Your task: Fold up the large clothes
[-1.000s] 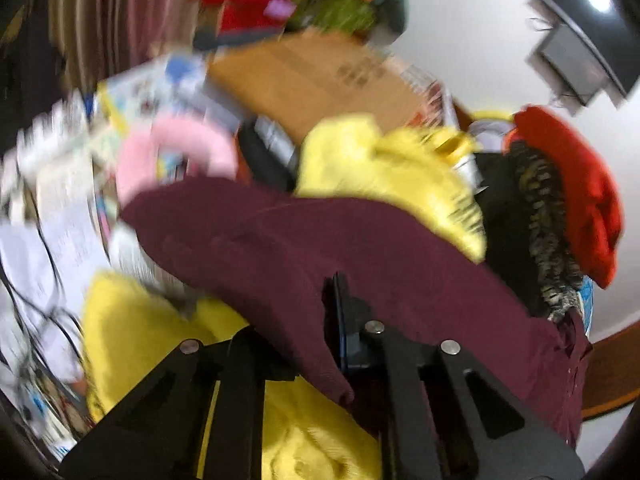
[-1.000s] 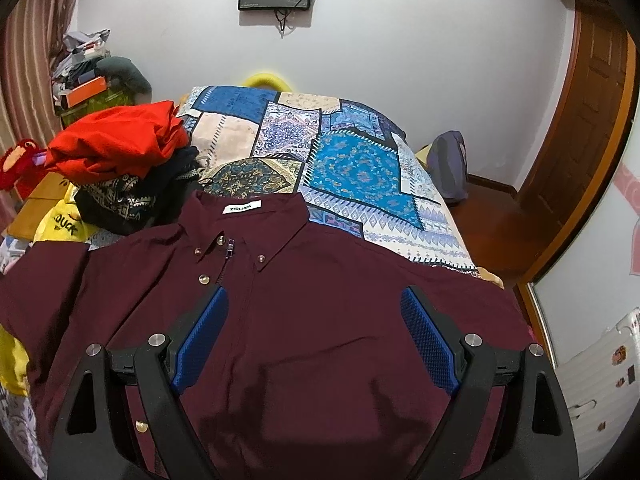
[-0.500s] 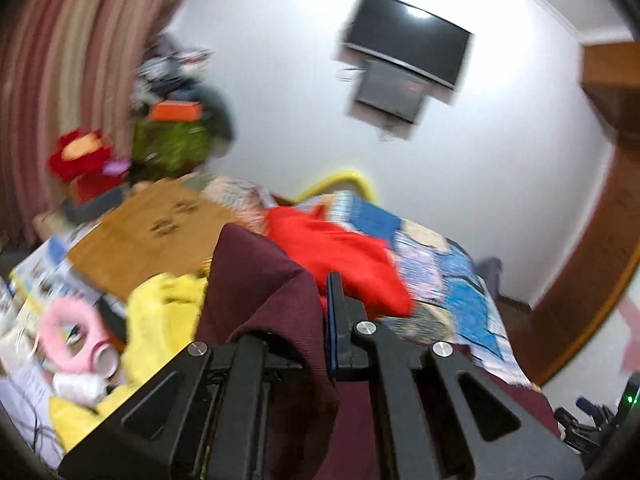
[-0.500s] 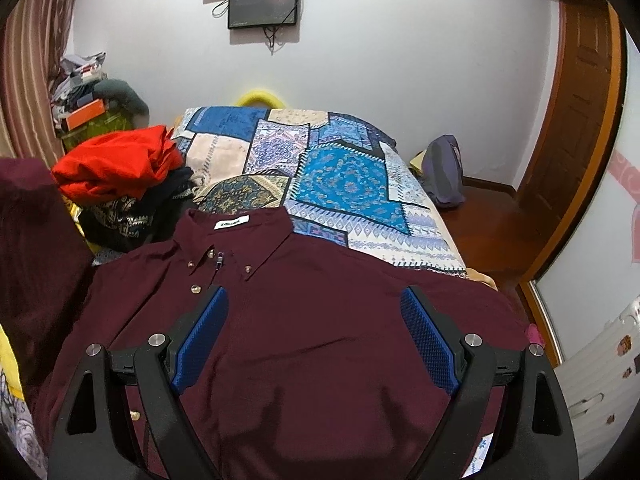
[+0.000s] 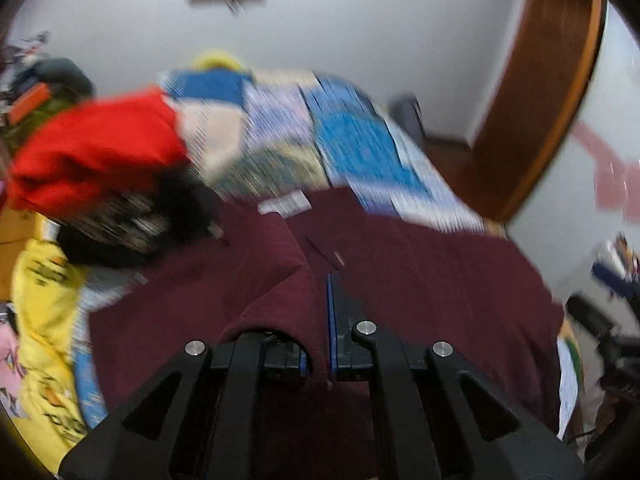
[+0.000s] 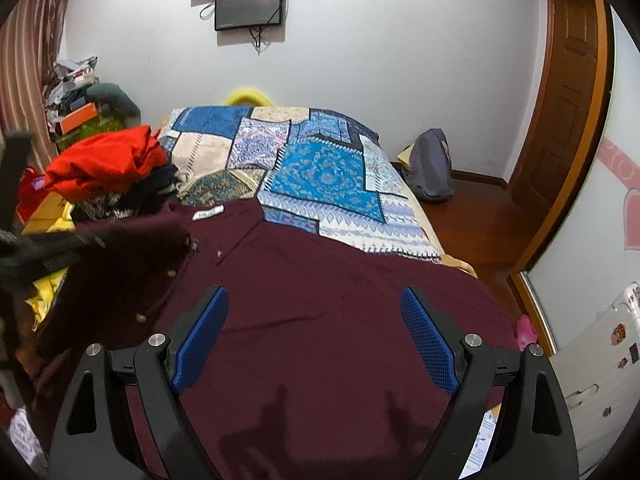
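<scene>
- Maroon shirt is spread on the patchwork bed in the left wrist view, pretty blurry. Left gripper is pinching a fold of its sleeve side, looks like it's mid-fold toward the middle.
- Right wrist view: shirt lies flat, collar away. Right gripper hovers with tongs spread wide, gripping nothing. I'd guess next is laying that flap flat. Red clothes pile crowds the left edge.
</scene>
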Action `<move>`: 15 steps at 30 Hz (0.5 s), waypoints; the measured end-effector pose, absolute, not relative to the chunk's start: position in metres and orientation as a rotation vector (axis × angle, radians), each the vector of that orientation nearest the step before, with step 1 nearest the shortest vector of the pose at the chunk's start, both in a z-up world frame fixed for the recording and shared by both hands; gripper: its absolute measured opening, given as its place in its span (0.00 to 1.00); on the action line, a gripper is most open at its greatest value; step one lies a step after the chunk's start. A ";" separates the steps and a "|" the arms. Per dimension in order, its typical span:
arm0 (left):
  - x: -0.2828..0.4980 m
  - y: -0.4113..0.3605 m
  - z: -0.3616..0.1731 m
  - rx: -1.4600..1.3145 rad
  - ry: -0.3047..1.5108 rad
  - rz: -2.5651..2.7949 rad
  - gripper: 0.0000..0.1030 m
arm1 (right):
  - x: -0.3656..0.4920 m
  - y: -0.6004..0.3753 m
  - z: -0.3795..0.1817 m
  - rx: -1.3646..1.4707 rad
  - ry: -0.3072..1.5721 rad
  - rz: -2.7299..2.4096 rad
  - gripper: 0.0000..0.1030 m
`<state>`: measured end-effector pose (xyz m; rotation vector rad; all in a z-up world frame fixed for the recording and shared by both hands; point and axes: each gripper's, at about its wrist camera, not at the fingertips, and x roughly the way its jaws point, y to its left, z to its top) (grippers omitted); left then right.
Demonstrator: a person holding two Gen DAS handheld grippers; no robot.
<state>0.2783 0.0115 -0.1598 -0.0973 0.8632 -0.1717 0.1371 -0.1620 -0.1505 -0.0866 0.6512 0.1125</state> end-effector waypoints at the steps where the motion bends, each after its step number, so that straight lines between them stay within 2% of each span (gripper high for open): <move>1: 0.280 0.002 -0.168 -0.089 0.895 -0.193 0.05 | 0.137 -0.164 -0.153 -0.089 0.659 0.112 0.83; 4: 0.283 -0.017 -0.193 -0.052 0.993 -0.258 0.12 | 0.137 -0.169 -0.159 -0.094 0.679 0.110 0.83; 7: 0.274 -0.034 -0.209 -0.001 1.045 -0.297 0.33 | 0.137 -0.172 -0.163 -0.094 0.698 0.113 0.83; 9: 0.267 -0.041 -0.213 0.020 1.064 -0.313 0.64 | 0.138 -0.172 -0.165 -0.099 0.708 0.115 0.83; 10: 0.262 -0.042 -0.212 0.026 1.064 -0.320 0.66 | 0.138 -0.172 -0.164 -0.102 0.709 0.115 0.83; 15: 0.253 -0.031 -0.188 0.013 1.025 -0.322 0.67 | 0.135 -0.168 -0.157 -0.115 0.695 0.134 0.83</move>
